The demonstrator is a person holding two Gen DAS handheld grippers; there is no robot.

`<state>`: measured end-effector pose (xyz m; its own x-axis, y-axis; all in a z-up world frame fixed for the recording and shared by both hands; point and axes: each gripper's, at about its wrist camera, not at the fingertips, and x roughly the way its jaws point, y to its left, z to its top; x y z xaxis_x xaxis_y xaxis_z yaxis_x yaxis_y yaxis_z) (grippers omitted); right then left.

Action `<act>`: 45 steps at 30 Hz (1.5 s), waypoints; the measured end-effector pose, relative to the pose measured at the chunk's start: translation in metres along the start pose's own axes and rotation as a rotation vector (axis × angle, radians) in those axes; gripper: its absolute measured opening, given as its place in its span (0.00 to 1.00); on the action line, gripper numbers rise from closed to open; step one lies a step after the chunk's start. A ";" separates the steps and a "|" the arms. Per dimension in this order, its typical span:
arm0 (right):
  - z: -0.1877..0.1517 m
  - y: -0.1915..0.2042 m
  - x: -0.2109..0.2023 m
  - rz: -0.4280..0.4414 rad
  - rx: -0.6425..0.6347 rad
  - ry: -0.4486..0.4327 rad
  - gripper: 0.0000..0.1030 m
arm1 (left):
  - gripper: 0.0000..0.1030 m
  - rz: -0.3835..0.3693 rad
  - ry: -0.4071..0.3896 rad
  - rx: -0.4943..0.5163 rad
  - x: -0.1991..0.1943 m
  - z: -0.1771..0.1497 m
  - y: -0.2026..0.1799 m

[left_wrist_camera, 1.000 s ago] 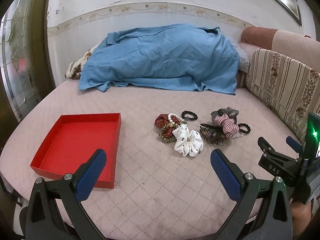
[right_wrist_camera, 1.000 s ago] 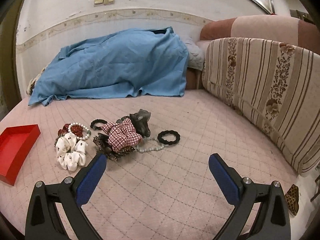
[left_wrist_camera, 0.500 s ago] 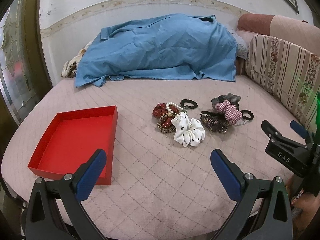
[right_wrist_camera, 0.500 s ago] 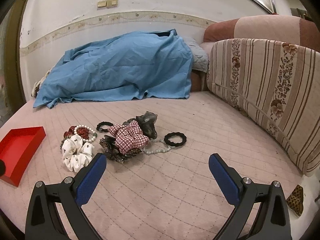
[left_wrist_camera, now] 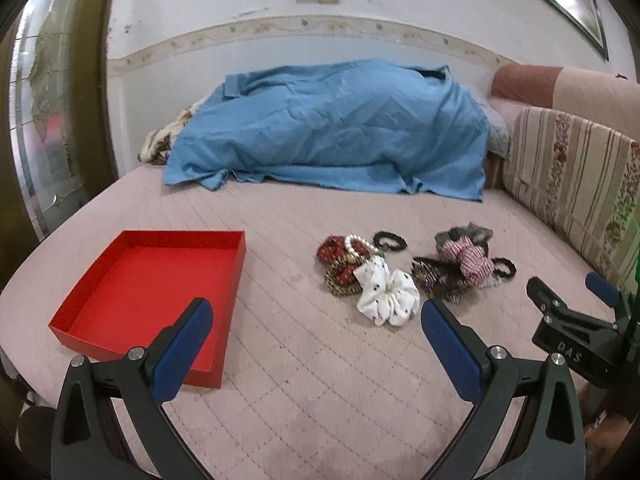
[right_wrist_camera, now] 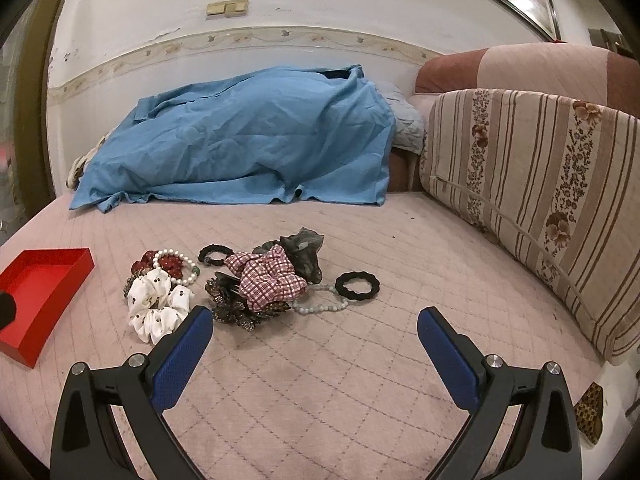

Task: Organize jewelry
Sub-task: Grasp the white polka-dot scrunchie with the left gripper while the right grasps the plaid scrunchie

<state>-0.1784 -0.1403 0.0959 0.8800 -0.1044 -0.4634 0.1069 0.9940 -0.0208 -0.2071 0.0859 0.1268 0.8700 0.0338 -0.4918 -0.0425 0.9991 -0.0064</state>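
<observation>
A red tray [left_wrist_camera: 100, 332] lies on the pink quilted bed at the left; it also shows in the right wrist view [right_wrist_camera: 24, 344]. A pile of hair ties and beads lies mid-bed: a white dotted scrunchie [left_wrist_camera: 387, 297] [right_wrist_camera: 157, 306], a red scrunchie with a pearl bracelet [left_wrist_camera: 347, 249] [right_wrist_camera: 176, 266], a checked scrunchie [left_wrist_camera: 467, 259] [right_wrist_camera: 269, 278], black hair rings [right_wrist_camera: 357, 286] and a pale bead bracelet [right_wrist_camera: 320, 306]. My left gripper [left_wrist_camera: 316, 338] is open and empty, short of the pile. My right gripper [right_wrist_camera: 315, 340] is open and empty; it also shows in the left wrist view [left_wrist_camera: 572, 292].
A blue sheet [left_wrist_camera: 332, 136] covers a heap at the back of the bed. A striped floral cushion [right_wrist_camera: 532, 196] lines the right side. A glass door [left_wrist_camera: 44, 120] stands at the left. The bed's front edge is just below both grippers.
Both grippers have tilted up and drawn back a little, so the pile and tray sit lower and slightly farther in view. Nothing on the bed has moved.
</observation>
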 end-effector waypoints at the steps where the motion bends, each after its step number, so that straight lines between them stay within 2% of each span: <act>1: 0.000 0.001 0.000 0.001 -0.003 0.001 1.00 | 1.00 0.002 -0.003 -0.002 0.000 0.000 0.001; 9: -0.002 0.004 0.003 0.023 -0.007 0.016 1.00 | 1.00 0.043 0.014 0.029 0.008 -0.001 0.007; 15: 0.003 -0.001 0.024 0.095 0.030 0.111 1.00 | 1.00 0.079 0.075 0.050 0.026 0.009 0.029; 21: 0.027 -0.006 0.056 0.141 0.021 0.150 0.97 | 1.00 0.027 0.159 0.029 0.051 0.022 0.035; 26: 0.041 -0.008 0.084 0.200 0.012 0.178 0.82 | 1.00 -0.071 0.223 0.023 0.077 0.030 0.015; 29: 0.042 -0.008 0.099 0.240 0.012 0.206 0.75 | 0.93 -0.138 0.272 0.038 0.099 0.033 -0.006; 30: 0.041 -0.008 0.104 0.254 0.016 0.220 0.74 | 0.87 -0.148 0.288 0.047 0.107 0.033 -0.012; 31: 0.041 -0.008 0.110 0.269 0.024 0.236 0.71 | 0.82 -0.155 0.305 0.059 0.116 0.032 -0.020; 33: 0.039 -0.009 0.120 0.299 0.044 0.263 0.68 | 0.78 -0.164 0.337 0.080 0.133 0.028 -0.032; 35: 0.039 -0.009 0.128 0.326 0.058 0.278 0.64 | 0.78 -0.167 0.362 0.096 0.151 0.024 -0.042; 40: 0.037 -0.003 0.151 0.381 0.077 0.334 0.64 | 0.77 -0.162 0.418 0.091 0.186 0.017 -0.051; 41: 0.035 -0.001 0.157 0.385 0.081 0.353 0.64 | 0.74 -0.164 0.427 0.086 0.191 0.016 -0.051; 42: 0.034 -0.001 0.160 0.385 0.084 0.360 0.64 | 0.66 -0.167 0.439 0.081 0.195 0.015 -0.050; 43: 0.034 0.000 0.164 0.388 0.088 0.367 0.57 | 0.52 -0.172 0.454 0.078 0.200 0.014 -0.051; 44: 0.033 0.001 0.165 0.392 0.089 0.370 0.46 | 0.43 -0.182 0.473 0.073 0.204 0.012 -0.051; 45: 0.033 0.001 0.166 0.400 0.086 0.377 0.41 | 0.20 -0.194 0.491 0.067 0.208 0.011 -0.051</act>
<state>-0.0165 -0.1574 0.0483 0.6349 0.3144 -0.7057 -0.1500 0.9462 0.2866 -0.0187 0.0418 0.0340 0.5254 -0.1522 -0.8371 0.1423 0.9857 -0.0899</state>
